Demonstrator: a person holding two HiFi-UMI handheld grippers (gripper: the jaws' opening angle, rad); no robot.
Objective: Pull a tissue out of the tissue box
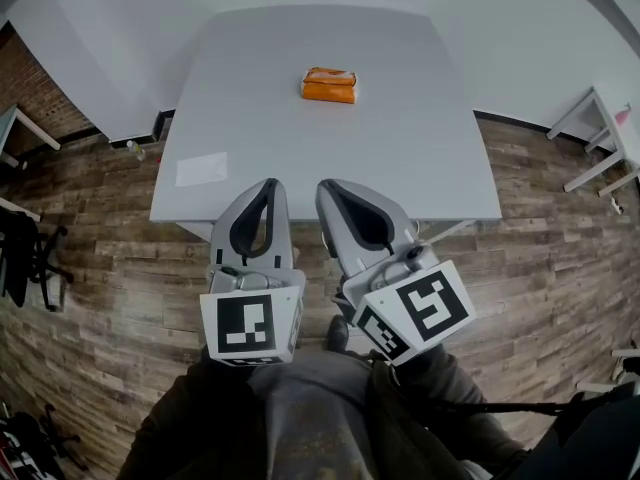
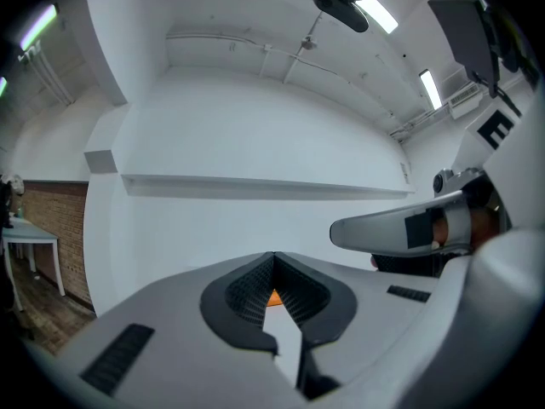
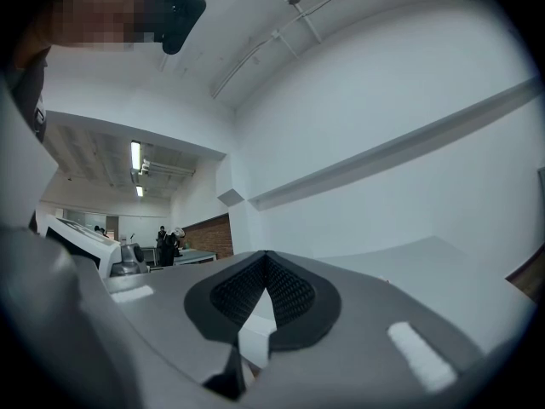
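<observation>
An orange tissue box [image 1: 329, 85] lies on the far middle of the white table [image 1: 400, 158]. Both grippers hang side by side near the table's front edge, well short of the box. My left gripper [image 1: 270, 184] has its tips together with nothing between them. My right gripper [image 1: 327, 186] is shut too and holds nothing. In the left gripper view a sliver of the orange box [image 2: 273, 297] shows through the gap behind the closed tips of my left gripper [image 2: 274, 256]. The right gripper view shows my right gripper [image 3: 266, 256] pointing level at a white wall.
A white sheet of paper [image 1: 201, 169] lies at the table's front left corner. Other white tables [image 1: 595, 133] stand to the right, and one [image 1: 15, 128] to the left. Wood flooring surrounds the table. People stand far off in the right gripper view.
</observation>
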